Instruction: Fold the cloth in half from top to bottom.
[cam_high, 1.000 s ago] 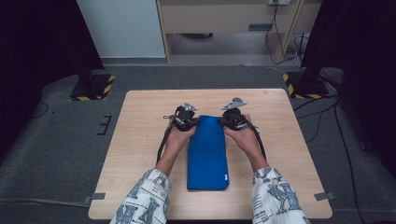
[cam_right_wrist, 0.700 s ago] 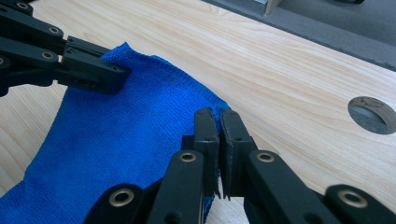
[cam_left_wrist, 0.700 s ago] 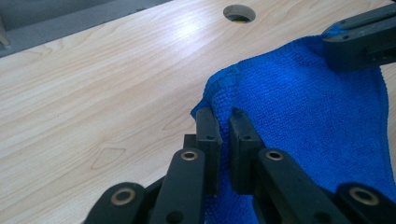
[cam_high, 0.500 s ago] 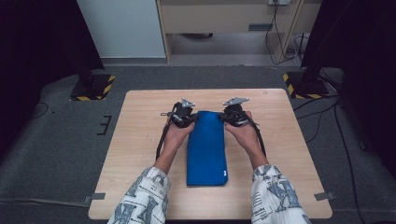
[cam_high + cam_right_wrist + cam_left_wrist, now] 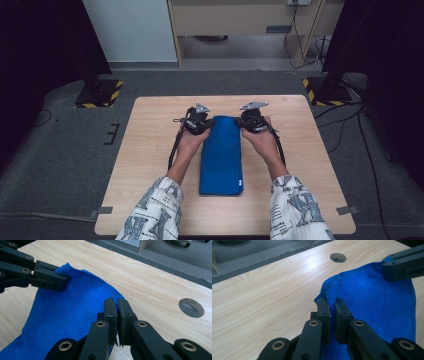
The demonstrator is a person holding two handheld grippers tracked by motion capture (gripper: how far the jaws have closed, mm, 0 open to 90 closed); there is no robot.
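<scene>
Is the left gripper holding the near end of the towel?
No, the left gripper pinches a far corner of the towel, opposite the person.

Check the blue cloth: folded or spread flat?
Folded: the cloth lies as a long narrow strip on the table, far corners pinched by both grippers.

Bare table (image 5: 150, 165) lay open left and right of the blue cloth (image 5: 221, 160). Far edge: round cable hole (image 5: 191, 307) in the top. Floor-stand bases (image 5: 97, 94) stood beyond the corners.

Wooden table (image 5: 150, 150) – round hole (image 5: 191, 307); grey floor (image 5: 65, 165).
</scene>
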